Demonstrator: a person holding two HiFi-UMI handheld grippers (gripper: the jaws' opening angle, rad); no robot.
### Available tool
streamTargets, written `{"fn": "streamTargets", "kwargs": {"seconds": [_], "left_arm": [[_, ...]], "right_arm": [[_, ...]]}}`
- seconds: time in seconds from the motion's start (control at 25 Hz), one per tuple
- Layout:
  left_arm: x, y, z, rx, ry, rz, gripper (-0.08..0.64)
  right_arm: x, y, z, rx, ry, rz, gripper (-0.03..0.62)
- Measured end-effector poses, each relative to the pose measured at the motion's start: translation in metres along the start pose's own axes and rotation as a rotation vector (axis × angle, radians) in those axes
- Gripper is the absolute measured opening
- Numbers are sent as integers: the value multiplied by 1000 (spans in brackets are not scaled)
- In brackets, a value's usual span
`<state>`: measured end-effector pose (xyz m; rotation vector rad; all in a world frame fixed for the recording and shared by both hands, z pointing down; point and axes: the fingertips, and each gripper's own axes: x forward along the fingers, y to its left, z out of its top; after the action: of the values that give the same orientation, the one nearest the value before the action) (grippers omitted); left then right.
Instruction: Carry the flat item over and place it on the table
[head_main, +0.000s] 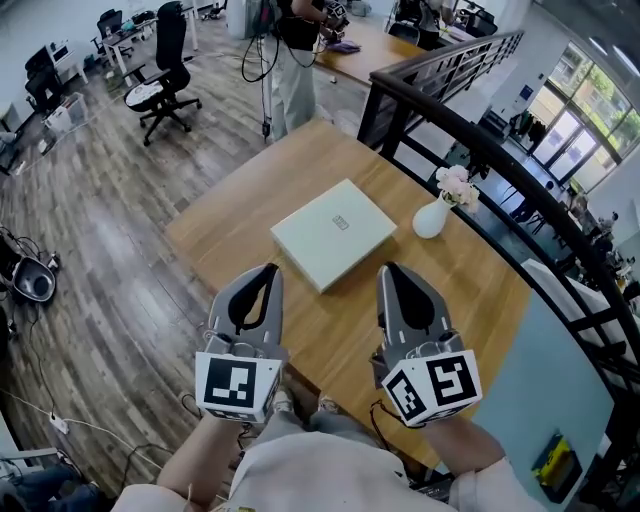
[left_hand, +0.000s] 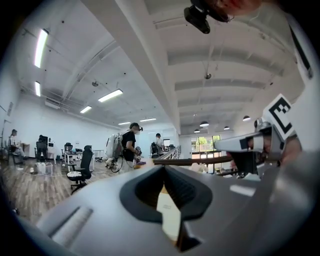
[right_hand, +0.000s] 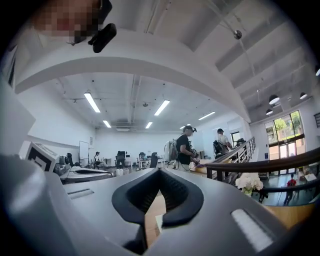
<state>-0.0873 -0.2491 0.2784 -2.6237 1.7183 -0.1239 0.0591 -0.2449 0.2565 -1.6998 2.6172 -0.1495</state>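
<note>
The flat item is a pale green square box (head_main: 334, 232) lying flat on the wooden table (head_main: 240, 232), near its middle. Both grippers hover over the table's near edge, short of the box and apart from it. My left gripper (head_main: 272, 270) is shut with nothing in it. My right gripper (head_main: 388, 270) is shut and empty too. In the left gripper view the closed jaws (left_hand: 164, 167) frame a sliver of the box (left_hand: 168, 210). The right gripper view shows the closed jaws (right_hand: 159, 171) over a strip of table and a sliver of the box (right_hand: 159, 224).
A white vase (head_main: 431, 217) with pale flowers (head_main: 456, 184) stands on the table right of the box. A dark railing (head_main: 480, 140) runs along the table's far right side. An office chair (head_main: 165, 85) and a standing person (head_main: 290, 60) are on the wood floor beyond.
</note>
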Motion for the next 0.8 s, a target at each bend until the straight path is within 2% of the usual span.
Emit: {"fn": "streamTargets", "kwargs": {"seconds": [0.28,0.48,0.68,0.8], "left_arm": [[-17,-8,7,-15,-25,-20,3],[-29,-17,1,8,3,-18,3],[-35,-26,1,-25,-37,-70,3],[-35,-22,0,-18,-49,-69,3]], "right_arm": [[-21,13,14,-6,-34,40,2],[-32,18,14,11,-38,47,2],[-33,21,2,8,-9,55,2],[-34,18,-5,19,6,45,2]]}}
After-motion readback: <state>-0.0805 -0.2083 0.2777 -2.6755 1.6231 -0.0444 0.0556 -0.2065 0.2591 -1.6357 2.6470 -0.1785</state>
